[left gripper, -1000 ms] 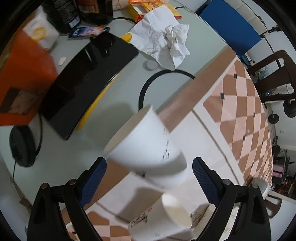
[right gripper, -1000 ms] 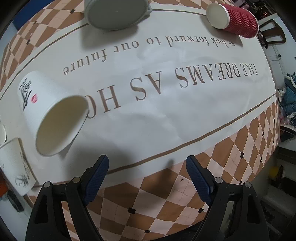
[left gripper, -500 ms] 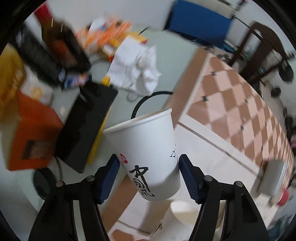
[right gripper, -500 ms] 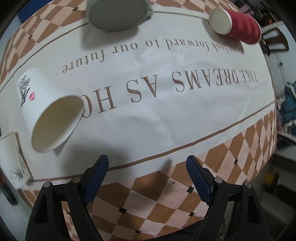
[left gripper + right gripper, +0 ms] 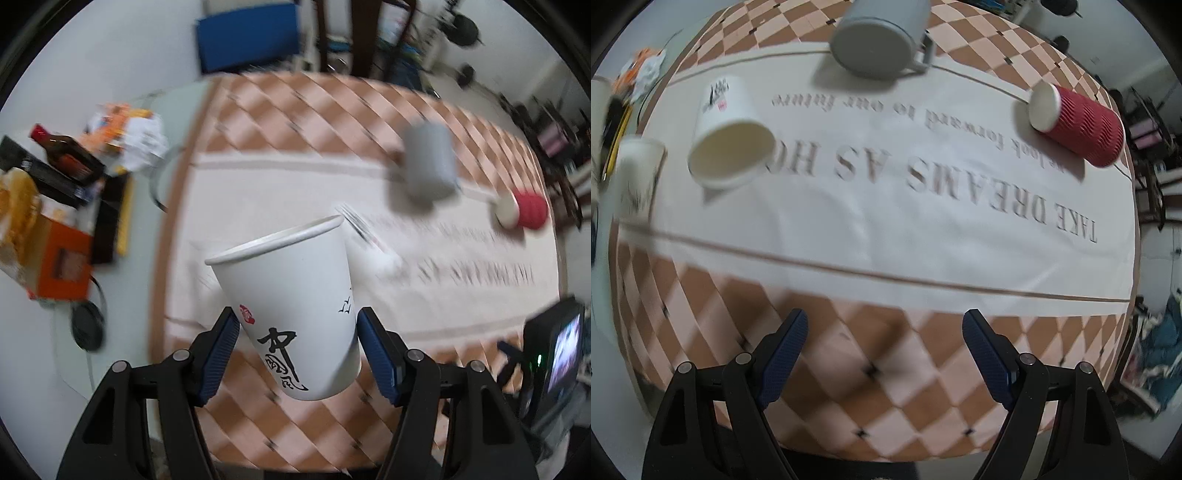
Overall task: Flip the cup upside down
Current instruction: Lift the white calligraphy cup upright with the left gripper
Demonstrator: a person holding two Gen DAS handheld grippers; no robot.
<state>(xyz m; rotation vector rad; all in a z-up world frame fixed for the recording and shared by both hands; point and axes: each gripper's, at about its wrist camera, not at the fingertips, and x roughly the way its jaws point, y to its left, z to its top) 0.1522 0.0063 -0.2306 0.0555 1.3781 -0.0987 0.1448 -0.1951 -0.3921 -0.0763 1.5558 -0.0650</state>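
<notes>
Holding the white paper cup (image 5: 291,314) between its 2 blue pads, the left gripper (image 5: 297,350) had it up in the air above the near edge of the tablecloth (image 5: 295,184). The cup's long side pointed up and a bit forward, mouth on top, so it needed turning over. The right gripper (image 5: 884,356) was spread wide and held nothing, well apart from the cup.
</notes>
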